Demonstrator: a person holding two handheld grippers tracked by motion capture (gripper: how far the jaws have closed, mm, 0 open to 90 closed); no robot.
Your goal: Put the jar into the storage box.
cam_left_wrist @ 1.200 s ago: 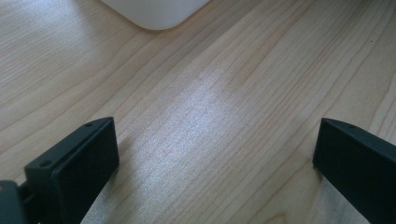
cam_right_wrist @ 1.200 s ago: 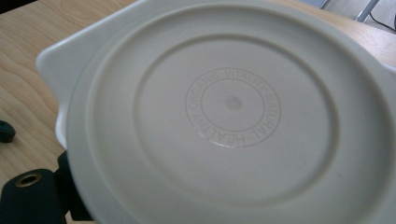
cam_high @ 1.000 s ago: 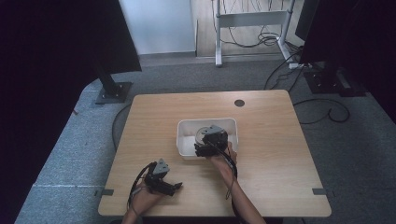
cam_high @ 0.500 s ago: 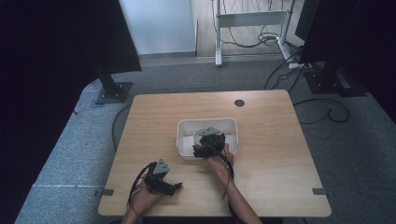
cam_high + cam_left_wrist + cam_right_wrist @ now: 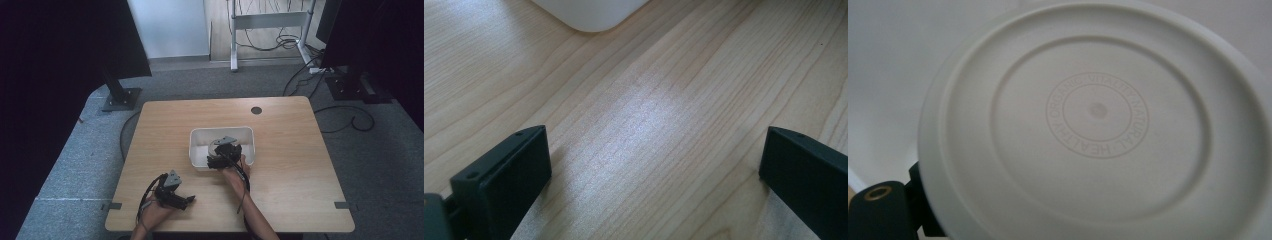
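Filling most of the high view, a light wooden table (image 5: 280, 190) is standing on grey carpet, with a small dark round hole (image 5: 256, 110) showing near its far edge. Sitting near the middle of the table, a white rectangular bin (image 5: 197, 136) with rounded corners is lying open to the camera; one rounded corner of the bin (image 5: 589, 15) is also showing at the top of the left gripper view.

Inside that bin the right gripper (image 5: 223, 152) is reaching down, the person's right hand (image 5: 234, 172) coming in over the near rim. In the right gripper view a round white plastic disc (image 5: 1098, 125), seemingly a lid or the underside of a plate, is lying right across the jaws against the pale bin wall. It is carrying a raised ring of lettering around a small centre dot, reading "ORGANIC VITALITY NATURAL HEALTHY". One black jaw is peeking out at the lower left just behind the disc's rim, touching it; the other jaw is hidden, so whether the tongs are pinching the disc cannot be told.

The left gripper (image 5: 176, 197) is resting low over the near left part of the table, well apart from the bin, held in the person's left hand (image 5: 152, 210). Its jaws are standing spread wide, with bare wood grain between them.
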